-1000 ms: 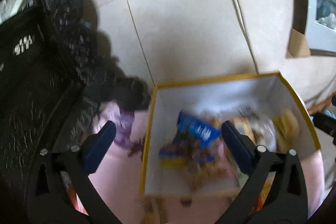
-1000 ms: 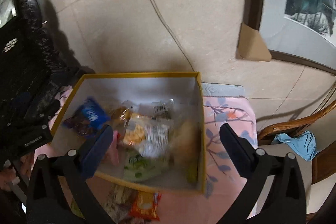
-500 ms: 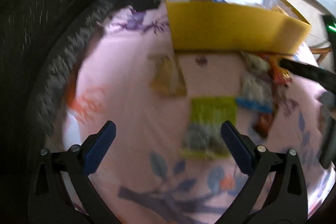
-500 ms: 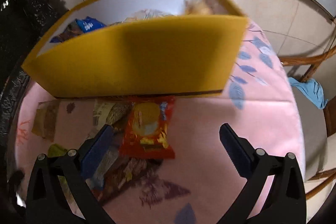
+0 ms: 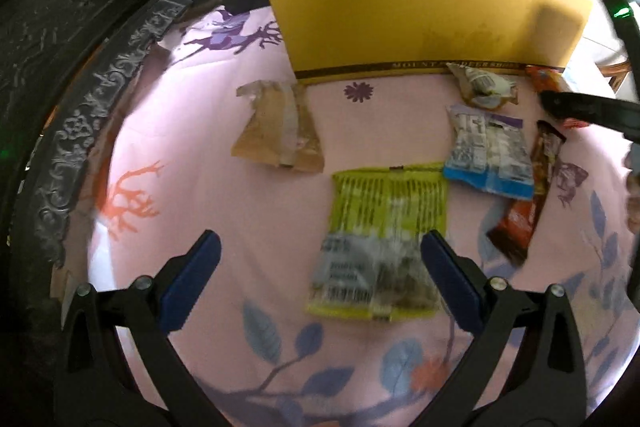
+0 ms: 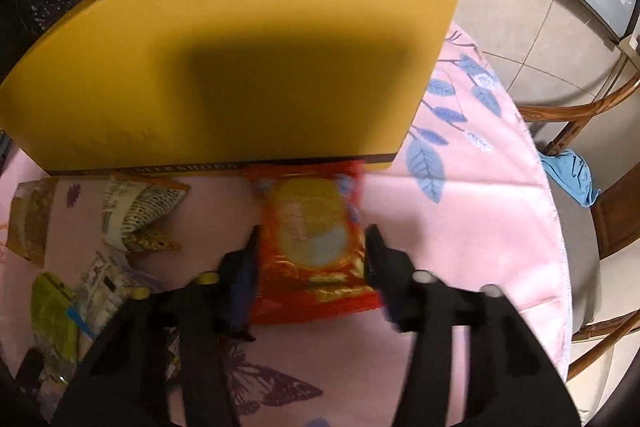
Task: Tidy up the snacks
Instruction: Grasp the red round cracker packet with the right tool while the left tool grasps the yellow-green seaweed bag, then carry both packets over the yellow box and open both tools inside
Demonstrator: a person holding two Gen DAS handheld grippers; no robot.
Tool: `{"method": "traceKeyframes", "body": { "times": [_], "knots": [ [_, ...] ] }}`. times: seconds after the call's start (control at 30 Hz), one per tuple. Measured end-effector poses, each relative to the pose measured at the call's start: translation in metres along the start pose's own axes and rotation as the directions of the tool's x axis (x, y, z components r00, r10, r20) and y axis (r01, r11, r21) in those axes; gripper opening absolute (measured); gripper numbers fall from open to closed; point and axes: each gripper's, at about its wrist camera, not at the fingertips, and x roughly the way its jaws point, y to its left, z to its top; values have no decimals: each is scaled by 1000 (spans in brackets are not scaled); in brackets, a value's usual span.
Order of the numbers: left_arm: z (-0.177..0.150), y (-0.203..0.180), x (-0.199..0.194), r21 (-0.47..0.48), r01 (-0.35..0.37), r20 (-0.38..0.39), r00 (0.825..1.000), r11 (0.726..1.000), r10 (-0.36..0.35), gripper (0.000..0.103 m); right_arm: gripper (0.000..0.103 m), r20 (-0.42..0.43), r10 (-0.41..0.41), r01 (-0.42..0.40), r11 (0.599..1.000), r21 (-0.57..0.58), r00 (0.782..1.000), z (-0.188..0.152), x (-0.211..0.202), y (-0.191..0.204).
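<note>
Fingers [image 6: 256,267] of the right gripper [image 6: 310,259] straddle the red packet [image 6: 312,243]; left gripper [image 5: 320,267] gapes over green packet [image 5: 384,227].

Beige tiled floor [image 6: 520,39], wooden chair [image 6: 592,131]

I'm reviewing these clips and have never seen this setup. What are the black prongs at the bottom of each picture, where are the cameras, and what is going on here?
A person holds a two-finger gripper in each hand; a fisheye camera on each looks along its fingers. The left gripper is open above a green snack packet on the pink tablecloth. The right gripper has its fingers on either side of a red snack packet beside the yellow box; whether it grips is unclear. Other packets lie loose nearby.
</note>
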Motion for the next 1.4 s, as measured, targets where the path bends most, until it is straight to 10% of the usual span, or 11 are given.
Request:
{"method": "traceKeyframes", "body": {
  "times": [0.33,0.43,0.57,0.7,0.87,0.97,1.13,1.23,1.33,1.4],
  "knots": [
    [2,-9,14,-5,155,-10,988,988,-155,101,46,17,75,-76,996,40,997,-7,-50,-31],
    [-4,-24,23,109,67,-7,998,992,-67,101,46,23,77,-78,995,57,997,-11,-61,-47],
    [-2,-6,33,-2,140,-42,989,990,-140,100,46,34,134,-137,983,120,990,-13,-70,-61],
    [-4,-10,25,19,189,-22,982,982,-188,71,46,40,115,-118,988,100,993,-28,-79,-60],
    [-3,-12,22,25,179,-34,983,983,-178,69,46,16,87,-88,991,104,996,-38,-76,-61],
    [0,-15,23,37,168,-38,985,985,-166,69,79,4,-7,7,1000,-14,1000,-45,-70,-54],
    [-1,-12,26,40,168,-50,985,985,-166,69,95,14,60,-57,983,-177,998,-53,-56,-41],
    [0,-12,26,39,171,-54,984,984,-169,69,95,-18,56,-59,976,-210,998,-57,-35,-37],
    [-1,-13,24,50,159,-56,986,986,-156,69,61,-4,88,-88,985,-149,996,-61,-28,-41],
    [-1,-13,22,45,169,-55,985,985,-166,69,57,-3,69,-69,986,-150,998,-62,-31,-39]
  ]
}}
